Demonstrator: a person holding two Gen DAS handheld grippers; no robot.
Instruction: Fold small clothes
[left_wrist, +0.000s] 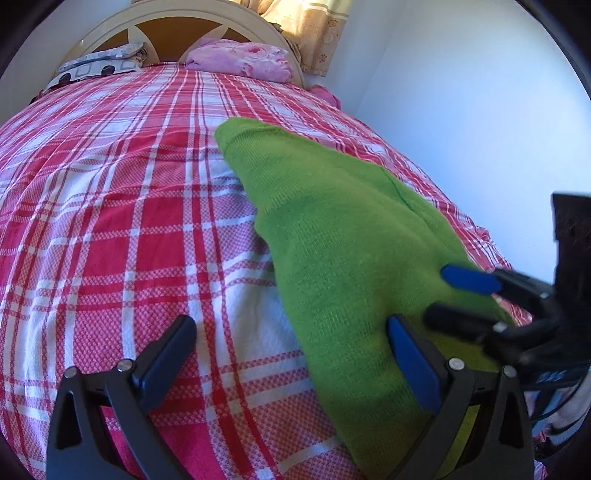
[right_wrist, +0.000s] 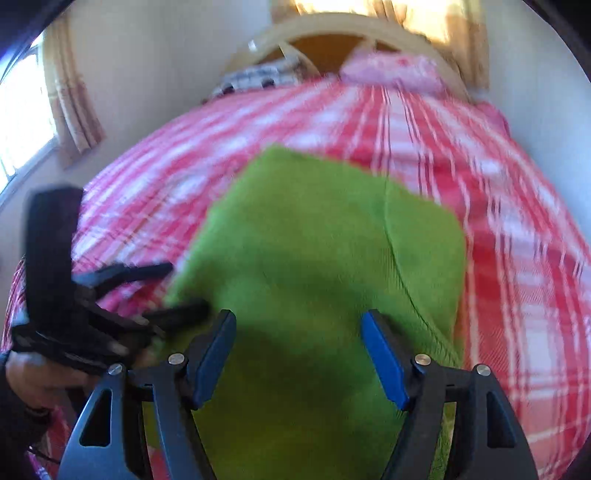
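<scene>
Green knit cloth lies folded on the red plaid bedspread, toward the bed's right side. Far off, a pink pillow and a patterned pillow rest against the headboard; a curtain hangs behind. The right wrist view is blurred, so the cloth's edges are hard to make out. The left gripper stands wide, one finger over the cloth's near left edge. The right gripper stands wide above the cloth, seemingly gripping nothing.

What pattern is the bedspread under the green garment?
Red, pink and white plaid bedspread; clearest in the left wrist view.
</scene>
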